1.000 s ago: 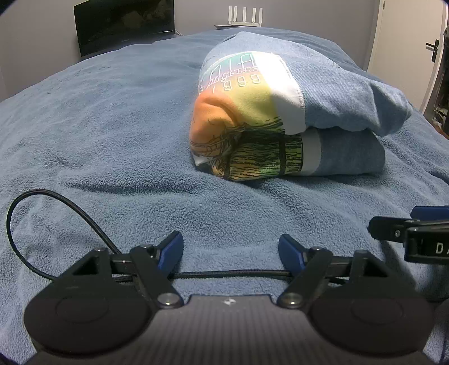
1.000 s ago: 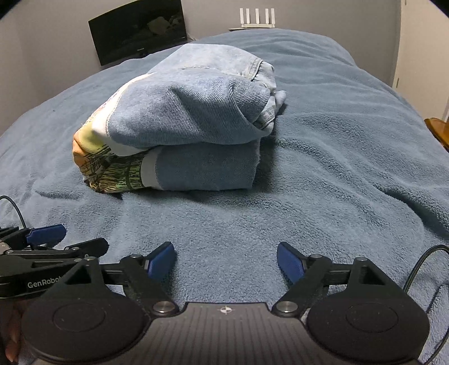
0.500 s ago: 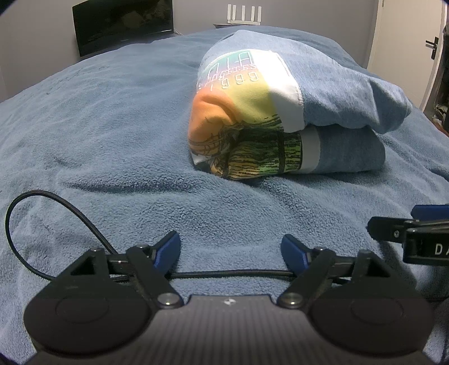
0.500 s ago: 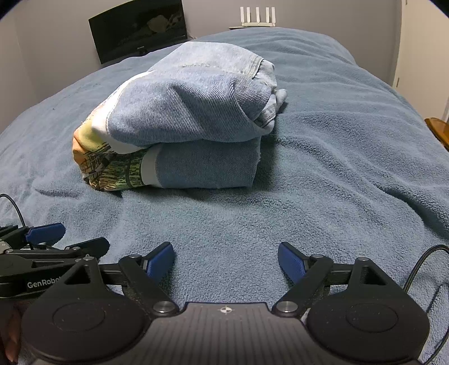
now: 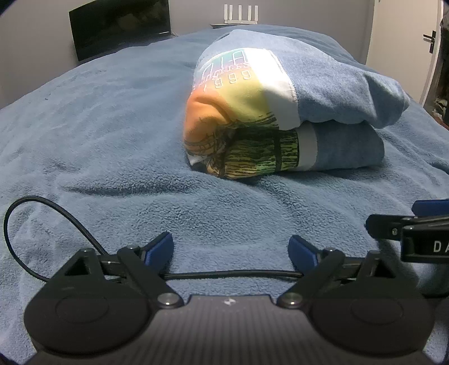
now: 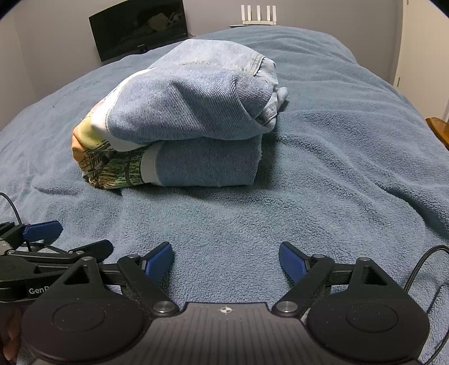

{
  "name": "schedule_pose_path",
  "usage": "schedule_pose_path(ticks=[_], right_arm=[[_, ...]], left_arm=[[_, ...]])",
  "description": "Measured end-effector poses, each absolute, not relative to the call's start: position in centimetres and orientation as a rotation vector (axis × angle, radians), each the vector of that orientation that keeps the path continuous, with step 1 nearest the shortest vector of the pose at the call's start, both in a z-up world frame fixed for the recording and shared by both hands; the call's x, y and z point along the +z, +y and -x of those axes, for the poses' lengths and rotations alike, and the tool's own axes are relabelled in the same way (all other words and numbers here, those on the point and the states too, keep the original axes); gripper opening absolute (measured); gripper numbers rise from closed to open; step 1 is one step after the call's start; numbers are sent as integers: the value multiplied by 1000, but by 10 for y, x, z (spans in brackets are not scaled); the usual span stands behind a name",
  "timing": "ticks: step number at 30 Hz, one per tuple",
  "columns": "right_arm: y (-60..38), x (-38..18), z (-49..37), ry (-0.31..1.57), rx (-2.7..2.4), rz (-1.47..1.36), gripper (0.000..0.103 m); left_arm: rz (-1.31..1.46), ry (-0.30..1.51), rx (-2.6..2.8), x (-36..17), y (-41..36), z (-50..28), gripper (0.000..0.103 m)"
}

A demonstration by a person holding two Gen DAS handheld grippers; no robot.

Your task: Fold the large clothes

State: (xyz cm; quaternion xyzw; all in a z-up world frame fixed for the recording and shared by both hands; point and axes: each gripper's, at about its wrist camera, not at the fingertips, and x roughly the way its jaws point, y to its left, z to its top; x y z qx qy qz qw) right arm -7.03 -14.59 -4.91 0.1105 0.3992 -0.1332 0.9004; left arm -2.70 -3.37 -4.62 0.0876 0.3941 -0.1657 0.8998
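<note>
A folded denim garment [image 5: 331, 92] [image 6: 196, 112] with a bright orange, yellow and green printed panel lies in a thick bundle on the blue fleece blanket [image 5: 98, 134] [image 6: 350, 168]. My left gripper [image 5: 231, 248] hovers over bare blanket in front of the bundle's printed end; its jaws are opening and nothing is between them. My right gripper [image 6: 226, 259] stands open beside it, also short of the bundle and holding nothing. Each gripper shows at the edge of the other's view: the right one [image 5: 409, 224], the left one [image 6: 64, 238].
A dark screen [image 5: 120, 28] [image 6: 137, 28] leans against the grey wall behind the bed, with a white router [image 5: 240, 12] [image 6: 258, 14] beside it. A door [image 5: 407, 50] is at the right. A black cable [image 5: 42, 224] loops off the left gripper.
The left gripper's blue pads have spread a little wider apart. Neither gripper has shifted, and the folded bundle lies as before.
</note>
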Motion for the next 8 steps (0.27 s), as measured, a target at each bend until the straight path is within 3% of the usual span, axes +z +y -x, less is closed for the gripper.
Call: schedule_pose_path(ticks=[8], right_arm=[[-147, -49, 70, 826, -275, -228, 85]], left_arm=[[-178, 809, -346, -47, -33, 29, 91]])
